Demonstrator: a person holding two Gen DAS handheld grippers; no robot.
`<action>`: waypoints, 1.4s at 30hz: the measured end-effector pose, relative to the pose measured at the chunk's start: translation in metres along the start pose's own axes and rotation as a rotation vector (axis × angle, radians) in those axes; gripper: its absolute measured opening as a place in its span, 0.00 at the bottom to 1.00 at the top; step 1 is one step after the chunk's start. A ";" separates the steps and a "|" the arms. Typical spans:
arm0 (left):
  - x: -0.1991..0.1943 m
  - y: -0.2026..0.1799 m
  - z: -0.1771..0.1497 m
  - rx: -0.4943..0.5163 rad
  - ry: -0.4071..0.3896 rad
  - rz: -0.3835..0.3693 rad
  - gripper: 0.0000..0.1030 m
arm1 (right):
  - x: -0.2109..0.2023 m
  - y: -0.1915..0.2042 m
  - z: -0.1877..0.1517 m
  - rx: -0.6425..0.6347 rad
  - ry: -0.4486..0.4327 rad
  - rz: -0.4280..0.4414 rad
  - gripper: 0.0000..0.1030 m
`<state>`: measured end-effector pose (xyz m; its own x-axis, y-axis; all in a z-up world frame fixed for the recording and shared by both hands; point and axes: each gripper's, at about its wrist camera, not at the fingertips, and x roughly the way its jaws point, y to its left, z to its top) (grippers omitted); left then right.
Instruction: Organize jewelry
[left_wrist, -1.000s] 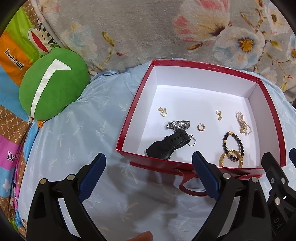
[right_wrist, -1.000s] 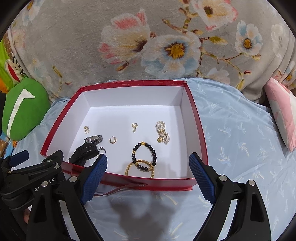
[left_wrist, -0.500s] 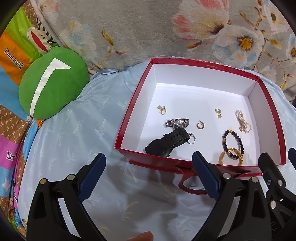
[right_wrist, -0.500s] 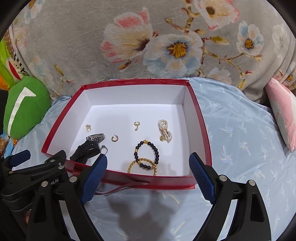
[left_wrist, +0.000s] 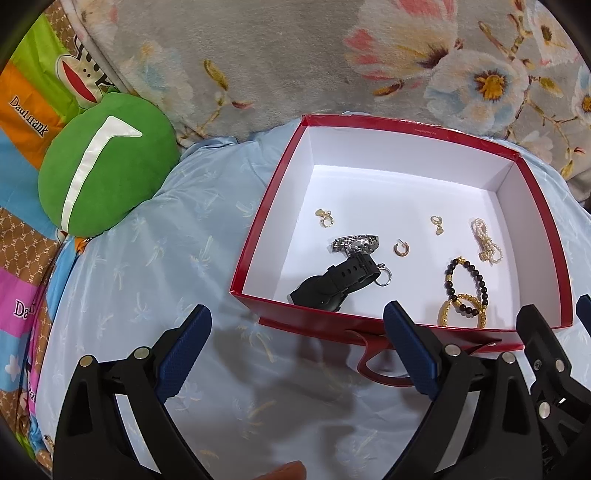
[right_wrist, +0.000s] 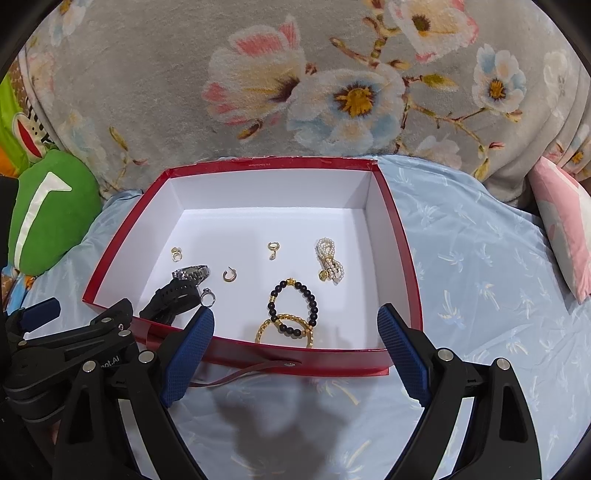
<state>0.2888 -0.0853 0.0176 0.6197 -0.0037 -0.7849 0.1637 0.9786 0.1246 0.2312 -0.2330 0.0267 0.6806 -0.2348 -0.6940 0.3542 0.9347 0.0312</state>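
Note:
A red box (left_wrist: 255, 229) (right_wrist: 406, 258) with a white inside sits on the pale blue bedsheet. It holds a black watch (left_wrist: 332, 282) (right_wrist: 171, 299), a silver watch (left_wrist: 354, 243) (right_wrist: 190, 273), a black bead bracelet (left_wrist: 467, 284) (right_wrist: 293, 308), a gold bracelet (left_wrist: 461, 314) (right_wrist: 286, 330), a pearl piece (left_wrist: 485, 240) (right_wrist: 330, 260), a silver ring (left_wrist: 384, 277) and small gold earrings (right_wrist: 229, 275). My left gripper (left_wrist: 297, 350) is open and empty just in front of the box. My right gripper (right_wrist: 295, 354) is open and empty at the box's near wall.
A green cushion (left_wrist: 103, 166) (right_wrist: 48, 210) lies left of the box. A grey floral blanket (right_wrist: 295, 81) rises behind it. A pink pillow (right_wrist: 565, 229) lies at the right. A red strap (left_wrist: 373, 369) hangs from the box's near wall.
Both grippers have drawn back slightly from the box, so it sits a little further up in both views. Both stay open. The jewelry has not moved.

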 end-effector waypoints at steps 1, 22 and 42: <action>0.000 0.000 0.000 0.001 -0.001 0.001 0.89 | -0.001 0.000 0.000 -0.002 -0.002 -0.002 0.85; -0.001 0.000 0.001 -0.001 -0.004 0.001 0.89 | -0.005 0.000 0.000 -0.005 -0.012 -0.014 0.85; -0.001 -0.002 0.000 0.005 -0.005 0.002 0.89 | -0.006 -0.004 0.001 -0.005 -0.012 -0.018 0.85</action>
<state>0.2879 -0.0872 0.0179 0.6236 -0.0027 -0.7818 0.1661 0.9776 0.1290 0.2265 -0.2353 0.0312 0.6819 -0.2552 -0.6855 0.3634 0.9315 0.0147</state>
